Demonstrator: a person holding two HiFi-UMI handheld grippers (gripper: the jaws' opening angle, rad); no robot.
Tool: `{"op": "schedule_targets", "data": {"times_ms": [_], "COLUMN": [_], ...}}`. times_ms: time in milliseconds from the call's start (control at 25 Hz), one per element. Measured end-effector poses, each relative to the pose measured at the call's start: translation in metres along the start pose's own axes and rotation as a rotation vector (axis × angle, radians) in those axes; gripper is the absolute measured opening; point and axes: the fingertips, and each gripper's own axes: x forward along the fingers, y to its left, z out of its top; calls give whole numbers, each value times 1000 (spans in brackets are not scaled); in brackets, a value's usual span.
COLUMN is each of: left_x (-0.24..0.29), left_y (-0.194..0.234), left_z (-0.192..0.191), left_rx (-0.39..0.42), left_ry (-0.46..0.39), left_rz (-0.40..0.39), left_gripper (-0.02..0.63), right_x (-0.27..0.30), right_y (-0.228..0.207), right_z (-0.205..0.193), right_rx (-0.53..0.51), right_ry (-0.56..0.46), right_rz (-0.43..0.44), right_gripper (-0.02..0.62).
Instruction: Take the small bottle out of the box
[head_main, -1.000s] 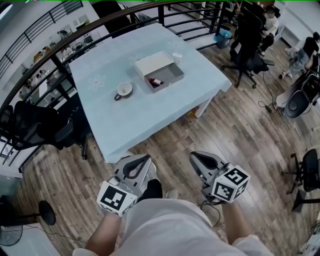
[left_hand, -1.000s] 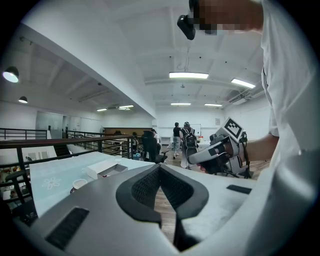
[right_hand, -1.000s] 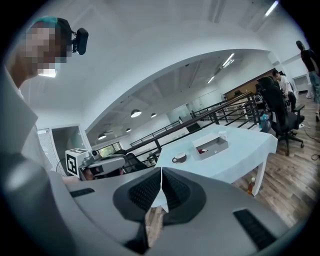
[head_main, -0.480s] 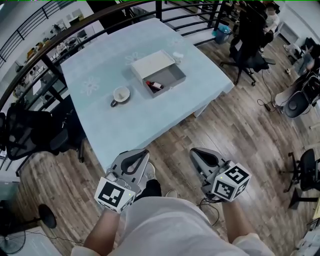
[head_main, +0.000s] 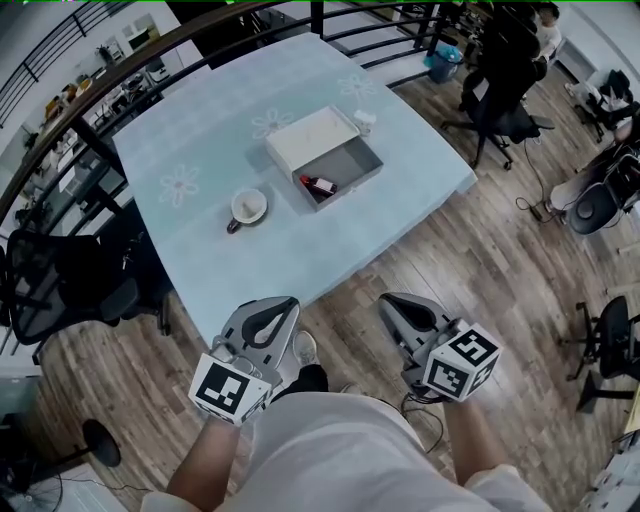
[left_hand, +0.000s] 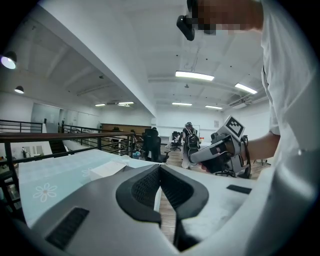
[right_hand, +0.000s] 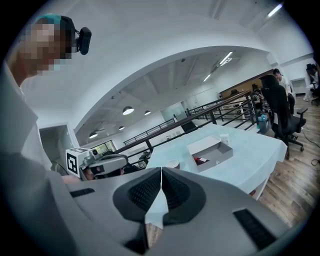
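Head view overhead; table (head_main: 205, 135) common to all

An open-plan office on an upper level, edged by a black metal railing (head_main: 318, 18). A wood plank floor (head_main: 500, 250), black swivel office chairs (head_main: 500, 110), long ceiling strip lights (left_hand: 194, 76) and people (left_hand: 189, 140) farther off all show it.

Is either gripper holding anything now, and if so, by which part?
Nothing is held. The left gripper and right gripper are both shut and empty; the small bottle lies in the box.
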Motion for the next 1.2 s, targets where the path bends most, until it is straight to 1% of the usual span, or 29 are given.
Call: {"op": "schedule_targets", "data": {"times_ms": [120,240,440,680,1200], "left_x": [1,-1,-4,-6,2], "left_y": [19,40,67,88,120], "left_z": [3,2,7,14,6], "left_rx": [2,2,10,12,1], "left_ry": [-5,10,-4,-32,-5], "left_rz": [-4,-7,-18,-22,-11], "left_gripper": [20,20,20,20,20], "right_x": [17,35,60,80,114], "right_y": [0,0,3,4,-10], "right_z": [8,17,31,37,50], "right_rx": [-2,1,-4,-4,-15], "right_ry": [1,-3,-13,-17,-1], "right_rz": [-7,-20,-38,-48,-46], "right_gripper": [23,23,23,23,23]}}
